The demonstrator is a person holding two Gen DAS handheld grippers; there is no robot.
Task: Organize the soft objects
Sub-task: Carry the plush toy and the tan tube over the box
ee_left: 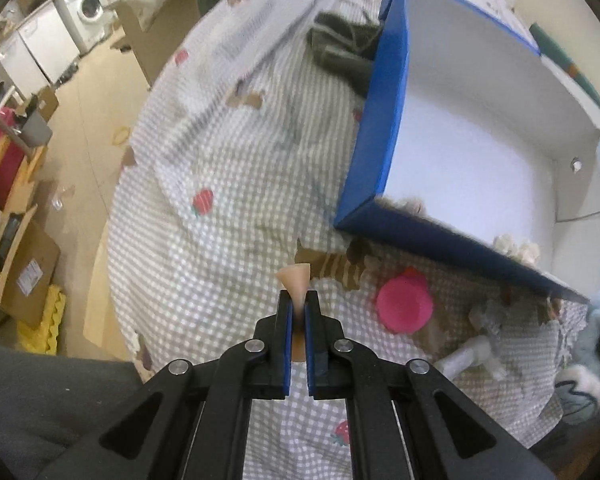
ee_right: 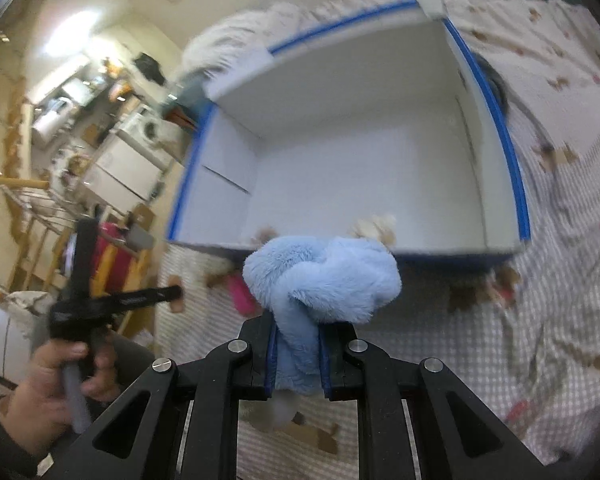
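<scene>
My left gripper [ee_left: 298, 300] is shut on a thin peach-coloured soft piece [ee_left: 296, 278], which sticks out past the fingertips above the checked bedspread [ee_left: 220, 248]. My right gripper [ee_right: 298, 332] is shut on a fluffy light blue plush [ee_right: 320, 280], which bulges above the fingers just before the near wall of the blue box. The blue box [ee_left: 380, 120] has a white inside [ee_right: 360, 160] and lies open on the bed. A pink round soft object [ee_left: 405, 306] lies on the bedspread by the box's near wall. A hand [ee_right: 40, 384] holds the left gripper [ee_right: 172, 294] at the left of the right wrist view.
A dark grey-green cloth [ee_left: 344, 48] lies beyond the box's far corner. Cream fluffy pieces [ee_left: 516, 248] show over the box's near wall. A white plastic item [ee_left: 466, 358] lies on the bed. Off the bed stand a washing machine [ee_left: 88, 8], cardboard boxes and wooden racks.
</scene>
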